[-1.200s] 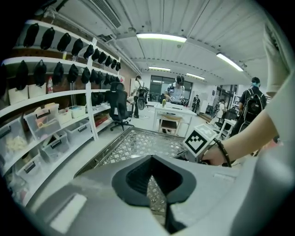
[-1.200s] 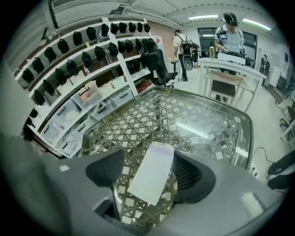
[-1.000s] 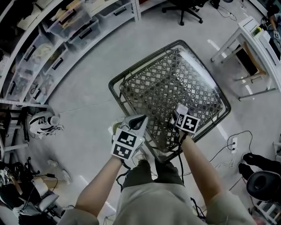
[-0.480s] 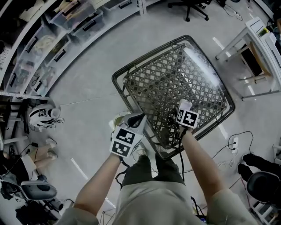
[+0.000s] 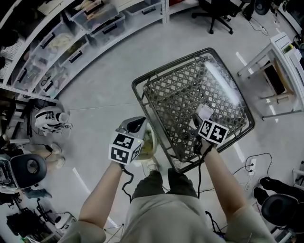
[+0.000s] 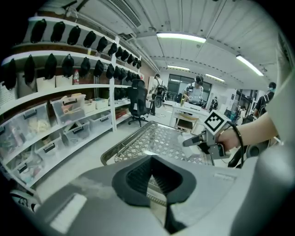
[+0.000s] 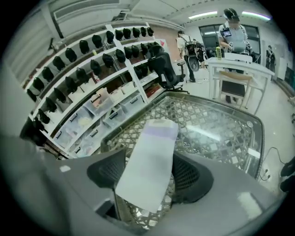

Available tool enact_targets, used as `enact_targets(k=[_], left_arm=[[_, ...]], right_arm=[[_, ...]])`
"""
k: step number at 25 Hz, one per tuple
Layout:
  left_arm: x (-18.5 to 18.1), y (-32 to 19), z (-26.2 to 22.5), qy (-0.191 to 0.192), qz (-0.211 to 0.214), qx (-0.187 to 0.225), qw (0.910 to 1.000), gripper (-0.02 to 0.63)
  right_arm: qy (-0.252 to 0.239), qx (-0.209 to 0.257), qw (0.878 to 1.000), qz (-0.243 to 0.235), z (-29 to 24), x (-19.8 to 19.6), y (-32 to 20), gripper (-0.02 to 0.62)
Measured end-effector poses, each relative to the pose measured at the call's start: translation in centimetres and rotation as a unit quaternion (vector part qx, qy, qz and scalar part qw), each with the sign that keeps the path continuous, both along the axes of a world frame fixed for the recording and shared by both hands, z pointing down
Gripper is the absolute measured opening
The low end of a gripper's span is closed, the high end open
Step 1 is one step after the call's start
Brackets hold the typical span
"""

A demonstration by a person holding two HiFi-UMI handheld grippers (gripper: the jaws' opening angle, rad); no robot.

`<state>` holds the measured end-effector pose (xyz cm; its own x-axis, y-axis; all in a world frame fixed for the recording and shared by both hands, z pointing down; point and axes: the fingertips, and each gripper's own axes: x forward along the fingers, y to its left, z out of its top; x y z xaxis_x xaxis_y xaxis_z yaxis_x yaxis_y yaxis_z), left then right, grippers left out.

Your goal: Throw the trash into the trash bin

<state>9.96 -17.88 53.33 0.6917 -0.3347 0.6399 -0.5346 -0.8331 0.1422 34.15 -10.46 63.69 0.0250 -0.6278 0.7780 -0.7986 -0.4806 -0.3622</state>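
A wire-mesh trash bin (image 5: 164, 70) stands on the grey floor in front of me. My right gripper (image 5: 202, 118) hangs over its near right part with a flat white box (image 5: 204, 112) between the jaws. In the right gripper view both pads touch the box (image 7: 150, 161), the jaws are closing on it, and the bin's mesh (image 7: 216, 133) lies below. My left gripper (image 5: 137, 124) is outside the bin's near left rim, jaws together and empty (image 6: 153, 161). A pale yellowish piece (image 5: 148, 142) lies on the floor beside it.
Shelves with clear storage boxes (image 5: 57, 47) curve along the far left. An office chair (image 5: 216, 9) stands behind the bin and a white table (image 5: 278, 61) to its right. Cables and a power strip (image 5: 251, 166) lie at the near right; a helmet (image 5: 50, 121) lies at the left.
The right gripper has risen with the white box over the bin. The left gripper has moved left, off the bin's rim, uncovering the pale yellowish piece on the floor.
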Motion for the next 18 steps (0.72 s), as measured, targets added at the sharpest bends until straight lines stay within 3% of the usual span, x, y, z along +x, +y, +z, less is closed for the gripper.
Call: enact_targets(k=[9, 18], left_arm=[[-6.2, -0.5, -3.4, 0.008, -0.074, 0.034, 0.9967, 0.002], [-15.9, -0.2, -1.6, -0.008, -0.157, 0.016, 0.9875, 0.002]], right_arm=[[-0.016, 0.098, 0.989, -0.11, -8.1, -7.8, -4.6, 0.311], [-0.035, 0.078, 0.969, -0.231, -6.6, -20.7, -7.2, 0.302]])
